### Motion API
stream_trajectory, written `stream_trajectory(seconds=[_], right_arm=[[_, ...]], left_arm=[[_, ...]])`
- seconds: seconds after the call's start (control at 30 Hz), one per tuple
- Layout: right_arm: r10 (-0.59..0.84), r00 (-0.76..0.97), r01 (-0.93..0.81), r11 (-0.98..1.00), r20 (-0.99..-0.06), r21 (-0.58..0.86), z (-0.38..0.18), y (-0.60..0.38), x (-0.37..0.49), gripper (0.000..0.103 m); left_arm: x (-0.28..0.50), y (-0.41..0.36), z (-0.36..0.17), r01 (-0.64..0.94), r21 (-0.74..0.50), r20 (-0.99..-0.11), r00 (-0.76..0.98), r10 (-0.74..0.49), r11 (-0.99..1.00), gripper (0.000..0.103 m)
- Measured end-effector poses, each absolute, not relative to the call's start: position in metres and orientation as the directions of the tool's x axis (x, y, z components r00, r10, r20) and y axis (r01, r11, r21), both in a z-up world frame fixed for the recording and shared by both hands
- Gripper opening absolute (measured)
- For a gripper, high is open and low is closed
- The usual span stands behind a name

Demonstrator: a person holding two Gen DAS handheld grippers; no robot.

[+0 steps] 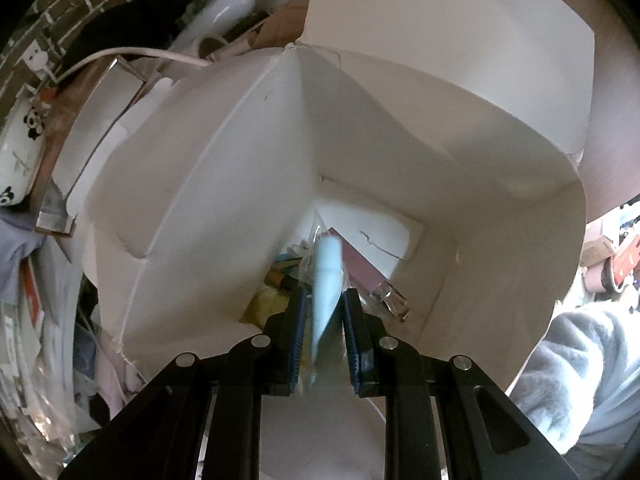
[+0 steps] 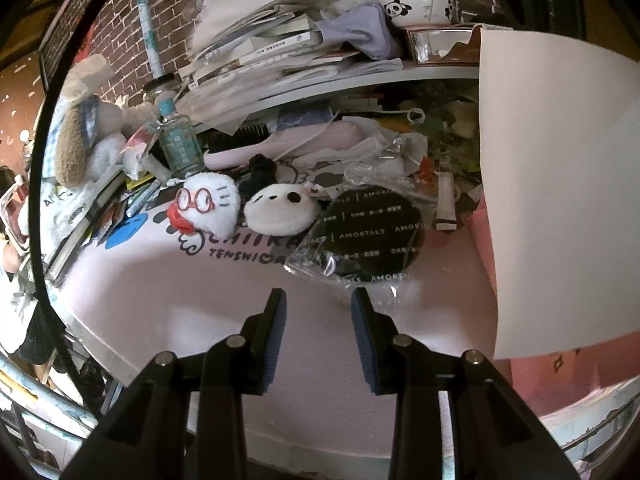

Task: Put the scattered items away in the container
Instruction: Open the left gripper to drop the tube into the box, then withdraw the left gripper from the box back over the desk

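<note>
**Left claw over the open box with blue item; right claw empty above the bench**

Left claw point(image 1: 325, 312): pads narrowly apart, a pale blue tapered item in clear wrap point(image 1: 326, 280) between them. Contact on the left pad looks likely; whether the right pad touches cannot be told. Item is motion-blurred, its tip pointing down into the white cardboard box point(image 1: 460, 184). Box flaps stand open around the claw. On the box floor beyond: a mauve flat piece, a clear shiny packet, something yellow, all partly hidden. A fuzzy light-blue sleeve point(image 1: 580, 368) sits at the box's right edge.

Right claw point(image 2: 319, 300): fingers wide apart, nothing between them, held above the pink mat on the bench point(image 2: 200, 300). Just ahead, a black round pad in a clear printed bag point(image 2: 372, 236). Beyond, side by side, a white plush with red glasses point(image 2: 208, 204) and a panda-face puff point(image 2: 280, 210). Farther left, a plastic bottle point(image 2: 178, 140) standing upright. The box's flap fills the right side. At the back, a shelf with stacked books and a panda bowl point(image 2: 418, 4) against a brick wall.
</note>
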State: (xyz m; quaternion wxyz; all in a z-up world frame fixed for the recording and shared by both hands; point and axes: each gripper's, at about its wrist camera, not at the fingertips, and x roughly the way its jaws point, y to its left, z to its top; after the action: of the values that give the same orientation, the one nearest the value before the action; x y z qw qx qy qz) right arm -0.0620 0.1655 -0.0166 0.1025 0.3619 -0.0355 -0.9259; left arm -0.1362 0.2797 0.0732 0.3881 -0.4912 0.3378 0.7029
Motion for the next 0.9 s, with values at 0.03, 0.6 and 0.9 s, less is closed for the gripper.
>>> stream_trajectory(seconds=[0.03,0.6,0.9], right_arm=[[-0.216,-0.718,0.164,-0.976,-0.662,0.141,-0.016,0.166,-0.062,0.03],[-0.215,-0.72,0.162,-0.977,-0.66,0.142,-0.017,0.165,-0.061,0.03],[-0.228,-0.733,0.16,-0.974,-0.641,0.163,-0.015,0.169,-0.056,0.03]], left_arm=[[-0.136,0.279,0.074,-0.877,0.097,-0.951,-0.221,0.215,-0.471,0.024],[-0.112,0.24,0.128,-0.861,0.156,-0.866,-0.355,0.352,-0.484,0.083],[-0.089,0.176,0.143,-0.79,0.092,-0.728,-0.469,0.5,-0.606,0.088]])
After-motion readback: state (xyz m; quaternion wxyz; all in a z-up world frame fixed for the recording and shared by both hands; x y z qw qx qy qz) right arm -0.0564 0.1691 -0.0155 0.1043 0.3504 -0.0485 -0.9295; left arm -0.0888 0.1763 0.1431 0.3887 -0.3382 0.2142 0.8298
